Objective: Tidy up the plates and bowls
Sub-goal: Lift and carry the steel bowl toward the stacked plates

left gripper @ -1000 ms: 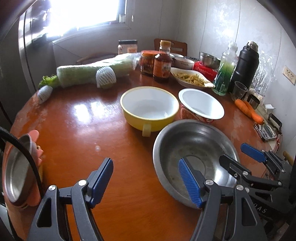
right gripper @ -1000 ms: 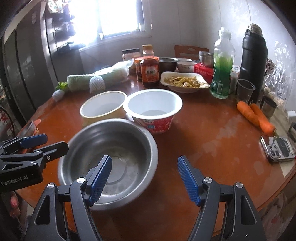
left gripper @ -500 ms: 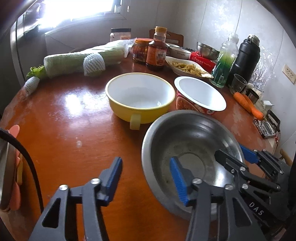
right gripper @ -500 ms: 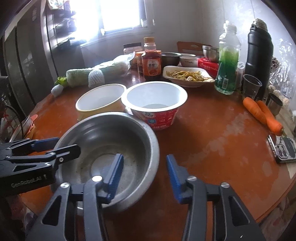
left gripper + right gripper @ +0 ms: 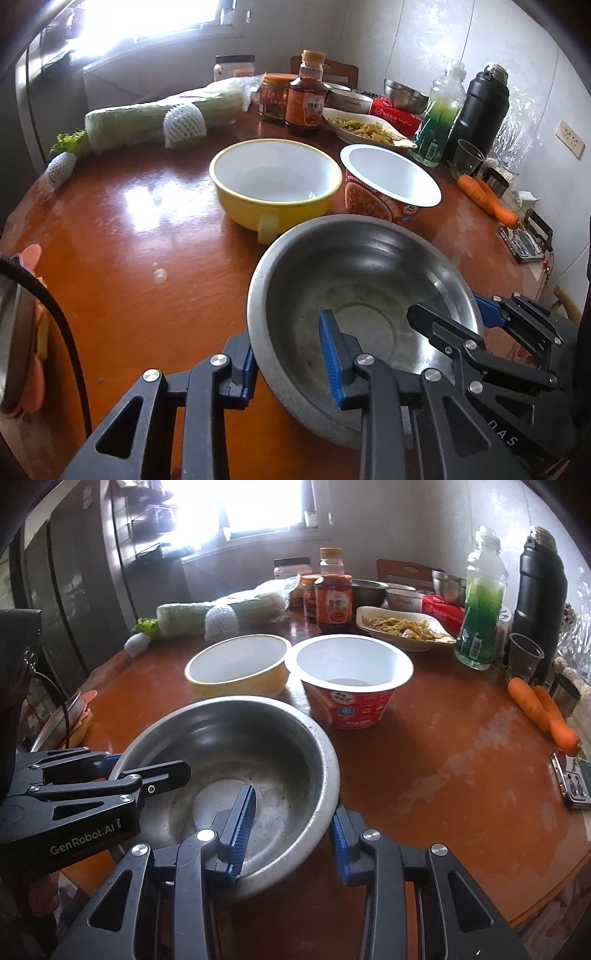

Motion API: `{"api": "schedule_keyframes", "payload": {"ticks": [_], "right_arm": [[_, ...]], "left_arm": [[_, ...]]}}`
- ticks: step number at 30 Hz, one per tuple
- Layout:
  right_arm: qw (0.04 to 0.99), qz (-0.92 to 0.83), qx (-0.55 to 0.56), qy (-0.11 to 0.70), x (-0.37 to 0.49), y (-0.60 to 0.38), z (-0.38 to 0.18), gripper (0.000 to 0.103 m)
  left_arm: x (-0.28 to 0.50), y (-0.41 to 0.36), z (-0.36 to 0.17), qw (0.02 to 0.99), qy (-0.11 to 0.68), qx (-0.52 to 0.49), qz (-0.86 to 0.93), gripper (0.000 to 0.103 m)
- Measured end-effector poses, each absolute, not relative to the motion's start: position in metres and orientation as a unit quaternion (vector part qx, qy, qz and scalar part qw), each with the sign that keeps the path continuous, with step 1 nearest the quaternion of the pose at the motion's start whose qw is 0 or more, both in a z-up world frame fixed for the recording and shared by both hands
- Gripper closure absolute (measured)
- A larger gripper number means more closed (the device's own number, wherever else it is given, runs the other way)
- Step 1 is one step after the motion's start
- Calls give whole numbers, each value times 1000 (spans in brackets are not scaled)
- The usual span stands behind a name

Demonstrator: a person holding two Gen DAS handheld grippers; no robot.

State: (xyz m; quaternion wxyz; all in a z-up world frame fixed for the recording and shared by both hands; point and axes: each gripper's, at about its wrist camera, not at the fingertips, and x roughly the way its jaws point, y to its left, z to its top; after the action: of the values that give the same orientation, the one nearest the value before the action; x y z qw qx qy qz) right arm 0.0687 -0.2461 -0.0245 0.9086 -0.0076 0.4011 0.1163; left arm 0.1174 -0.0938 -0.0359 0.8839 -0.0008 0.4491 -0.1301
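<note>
A steel bowl (image 5: 364, 291) sits on the near side of the round wooden table (image 5: 147, 258), and both grippers have hold of it. The left gripper (image 5: 288, 363) straddles the rim at about 7 o'clock on the bowl: one blue pad is inside, the other outside against the wall. Its jaws have just been closing, and they now grasp the bowl's wall. The right gripper (image 5: 291, 829) does the same at about 4 o'clock on the bowl, one pad (image 5: 243, 819) inside the basin and the other outside under the rim; its jaws too have just been closing and are clenched on the steel bowl (image 5: 236, 760).

Just beyond the steel bowl, at 12 o'clock, stands a yellow bowl (image 5: 275, 184) with a white inside. A red paper noodle bowl (image 5: 389, 184) stands beside it at 1 o'clock, close to the steel rim. Farther back are a sauce bottle (image 5: 306, 99), a dish of food (image 5: 364, 127), a green drink bottle (image 5: 439, 122) and a black flask (image 5: 478, 110). Two carrots (image 5: 543, 710) lie at 3 o'clock near the table edge.
</note>
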Motion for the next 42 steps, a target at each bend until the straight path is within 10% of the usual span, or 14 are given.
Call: {"api": "schedule_keyframes", "payload": {"ticks": [42], "right_arm": [[901,184,-29,392,59,-170,-25,63]], "left_arm": [[85,-26,-47,892,448,10,-61,72]]}}
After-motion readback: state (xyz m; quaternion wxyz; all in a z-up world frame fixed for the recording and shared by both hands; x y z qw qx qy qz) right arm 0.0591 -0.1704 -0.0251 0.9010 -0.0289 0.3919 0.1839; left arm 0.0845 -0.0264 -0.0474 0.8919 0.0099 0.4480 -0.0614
